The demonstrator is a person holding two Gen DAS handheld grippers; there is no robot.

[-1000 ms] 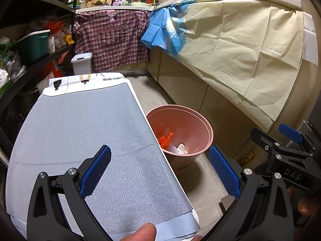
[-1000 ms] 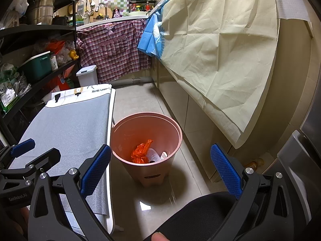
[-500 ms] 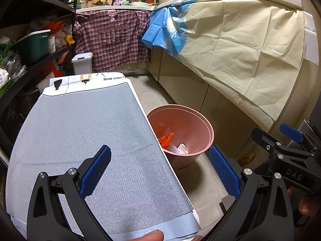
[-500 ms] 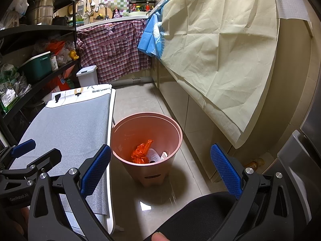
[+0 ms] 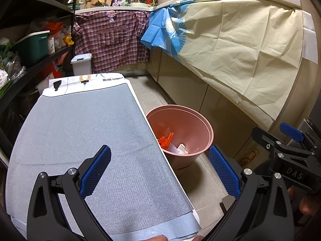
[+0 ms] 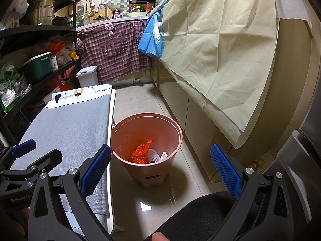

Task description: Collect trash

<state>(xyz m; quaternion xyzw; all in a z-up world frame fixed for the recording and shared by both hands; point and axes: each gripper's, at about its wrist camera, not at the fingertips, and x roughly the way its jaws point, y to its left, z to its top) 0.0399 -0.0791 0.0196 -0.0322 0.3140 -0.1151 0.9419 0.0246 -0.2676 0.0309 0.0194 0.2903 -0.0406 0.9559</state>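
A pink trash bin (image 6: 174,128) stands on the tiled floor beside the table; it also shows in the left wrist view (image 5: 202,124). Inside lie a crumpled orange plastic bag (image 6: 141,152) and white scraps (image 6: 155,156); the bag also shows in the left wrist view (image 5: 165,139). My left gripper (image 5: 159,169) is open and empty, over the table's near right edge. My right gripper (image 6: 160,169) is open and empty, above the floor in front of the bin.
A table with a grey cover (image 5: 80,128) fills the left. Black shelves (image 6: 36,68) with boxes and bags line the far left. Cabinets draped in cream sheet (image 6: 216,46) run along the right. A small white bin (image 6: 88,76) stands at the back.
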